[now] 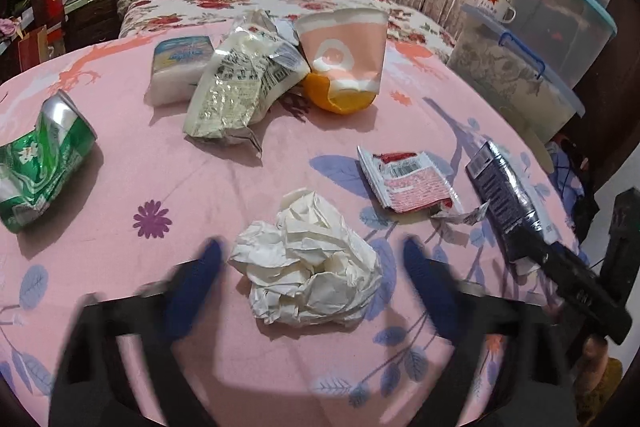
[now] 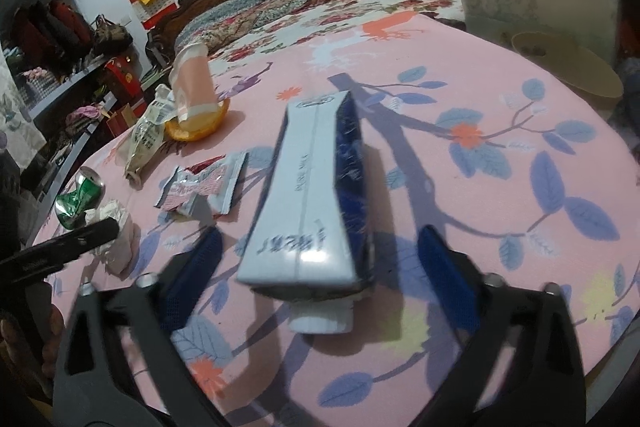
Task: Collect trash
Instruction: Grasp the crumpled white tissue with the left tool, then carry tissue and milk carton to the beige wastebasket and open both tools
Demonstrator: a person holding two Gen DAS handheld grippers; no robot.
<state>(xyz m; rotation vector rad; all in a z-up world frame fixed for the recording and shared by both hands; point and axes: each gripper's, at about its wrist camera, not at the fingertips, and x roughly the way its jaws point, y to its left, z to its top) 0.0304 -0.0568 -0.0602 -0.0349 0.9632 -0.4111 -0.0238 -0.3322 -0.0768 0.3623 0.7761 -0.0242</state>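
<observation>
Fingers (image 1: 212, 259) on my left gripper (image 1: 312, 259) stand wide apart, straddling the crumpled tissue (image 1: 308, 267) without closing on it; the wad lies between them on the pink floral surface (image 1: 200, 167). Farther left lies a crushed green can (image 1: 40, 163), and beyond it a tissue pack (image 1: 180, 67), a torn white wrapper (image 1: 240, 87), a paper cup (image 1: 344, 47) tipped over an orange peel (image 1: 336, 99), and a red sachet (image 1: 408, 183). On the right, my other gripper (image 2: 320, 255) is also spread wide around a flattened milk carton (image 2: 312, 195), which lies on the surface with its capped end toward me and nothing clamped yet. My worry: the tissue is soft and loose, so a shallow close could pinch only a fold and let the rest drag or fall apart. The carton looks slick and tapered; squeezing near the cap might let it squirt forward. I can't see a bin clearly, though a tan container (image 2: 568, 67) sits at the far right edge.
</observation>
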